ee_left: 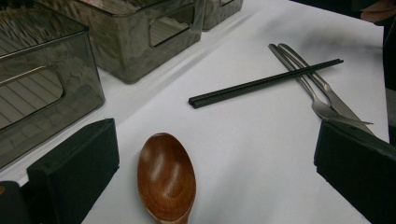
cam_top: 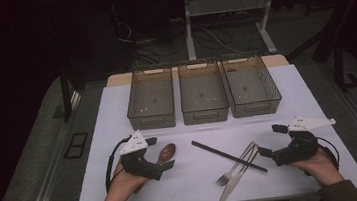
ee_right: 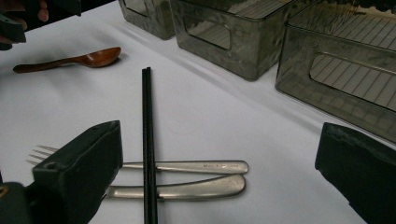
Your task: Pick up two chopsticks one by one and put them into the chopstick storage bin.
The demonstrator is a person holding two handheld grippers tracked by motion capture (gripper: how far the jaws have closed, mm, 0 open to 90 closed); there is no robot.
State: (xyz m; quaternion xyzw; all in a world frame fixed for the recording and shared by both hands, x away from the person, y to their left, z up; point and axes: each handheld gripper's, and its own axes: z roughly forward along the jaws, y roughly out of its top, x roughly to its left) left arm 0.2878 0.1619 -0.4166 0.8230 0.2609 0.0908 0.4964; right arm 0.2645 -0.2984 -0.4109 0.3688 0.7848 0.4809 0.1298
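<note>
Your left hand-held gripper point(ee_left: 210, 177) stands jaws apart around the brown wooden spoon point(ee_left: 166, 177), not yet gripping. Close on it next. Your right hand-held gripper point(ee_right: 224, 182) waits, jaws apart, over the steel fork point(ee_right: 187, 166).

Bare desk point(cam_top: 185, 180) between both open claws; ahead of right claw point(cam_top: 268, 142), chopsticks point(cam_top: 228, 156) cross fork point(cam_top: 237, 163) and knife point(cam_top: 236, 180).

Open claw point(ee_left: 215, 163), wooden spoon point(ee_left: 166, 177) between jaws, chopsticks point(ee_left: 264, 83) beyond
</note>
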